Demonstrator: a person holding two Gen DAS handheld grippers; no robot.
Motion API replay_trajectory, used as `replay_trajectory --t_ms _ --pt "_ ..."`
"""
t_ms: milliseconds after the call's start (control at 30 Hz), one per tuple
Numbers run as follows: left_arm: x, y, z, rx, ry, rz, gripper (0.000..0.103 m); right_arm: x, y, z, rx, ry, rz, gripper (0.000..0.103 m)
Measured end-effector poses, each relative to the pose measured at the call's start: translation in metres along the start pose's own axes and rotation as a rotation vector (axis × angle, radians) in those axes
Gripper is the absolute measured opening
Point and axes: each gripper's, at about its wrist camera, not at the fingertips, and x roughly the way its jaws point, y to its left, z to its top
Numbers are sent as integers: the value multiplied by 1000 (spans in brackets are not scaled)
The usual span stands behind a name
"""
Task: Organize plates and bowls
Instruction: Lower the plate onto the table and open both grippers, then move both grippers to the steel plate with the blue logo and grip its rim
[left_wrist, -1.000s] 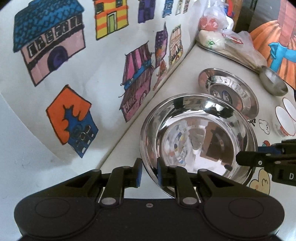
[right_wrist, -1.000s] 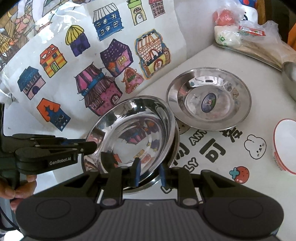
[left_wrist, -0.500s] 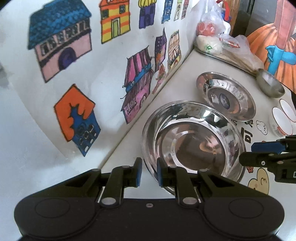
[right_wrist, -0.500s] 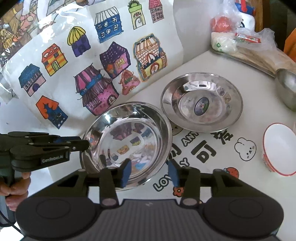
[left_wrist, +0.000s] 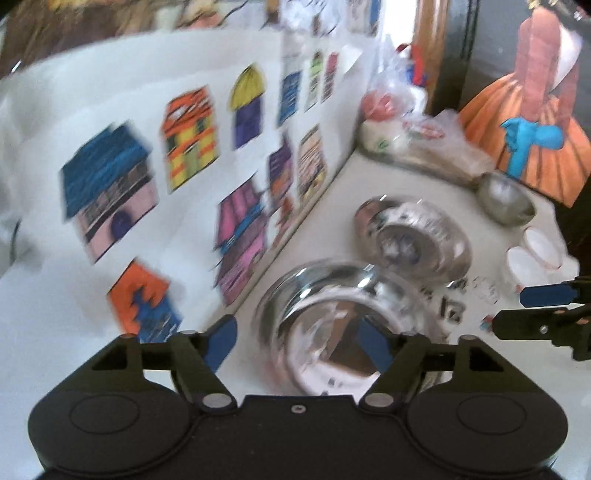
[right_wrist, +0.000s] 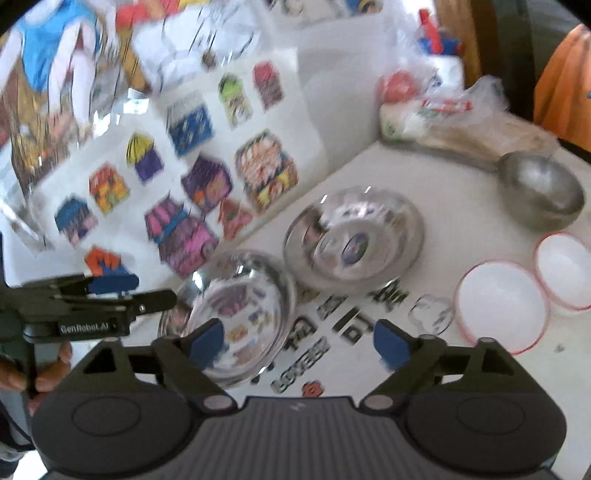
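Observation:
A large steel bowl (left_wrist: 332, 325) (right_wrist: 240, 310) rests on the white table next to the sticker-covered wall. Both views are blurred. My left gripper (left_wrist: 297, 341) (right_wrist: 151, 290) hangs over the bowl's left rim, its jaws opening, pads clear of the metal. On the bowl's right side my right gripper (right_wrist: 299, 341) (left_wrist: 513, 312) is also opening, with only the bowl's edge and the table print between its fingers. Behind the bowl lies a steel plate (right_wrist: 354, 243) (left_wrist: 410, 240). A small steel bowl (right_wrist: 539, 192) and two white red-rimmed bowls (right_wrist: 502, 302) sit to the right.
Plastic bags of food (right_wrist: 443, 110) lie on a tray at the table's far end. The wall with house stickers (left_wrist: 184, 155) runs close along the left. A person's hand (right_wrist: 14, 373) holds the left gripper's handle.
Both grippers have let go of the large steel bowl's rim and spread wide. The bowl has settled flat on the table, and both grippers have pulled back and risen, the right one sliding right.

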Motion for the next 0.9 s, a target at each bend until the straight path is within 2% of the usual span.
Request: replay_trajectory --t_ms 100,167,333,633,900 --pt "2 -9 9 -5 -45 -47 92 -15 -17 10 18 -60 -5 103" --pt "4 -15 15 -4 -70 -60 97 -21 -28 18 22 -89 -17 103" --pt "28 -34 35 25 -89 -56 99 -15 -52 42 28 -102 -39 103" --pt "94 -47 71 80 -48 -42 99 44 -103 82 158 -9 -5 103" --pt "129 -56 80 115 9 -93 99 86 -127 90 184 70 -5 102"
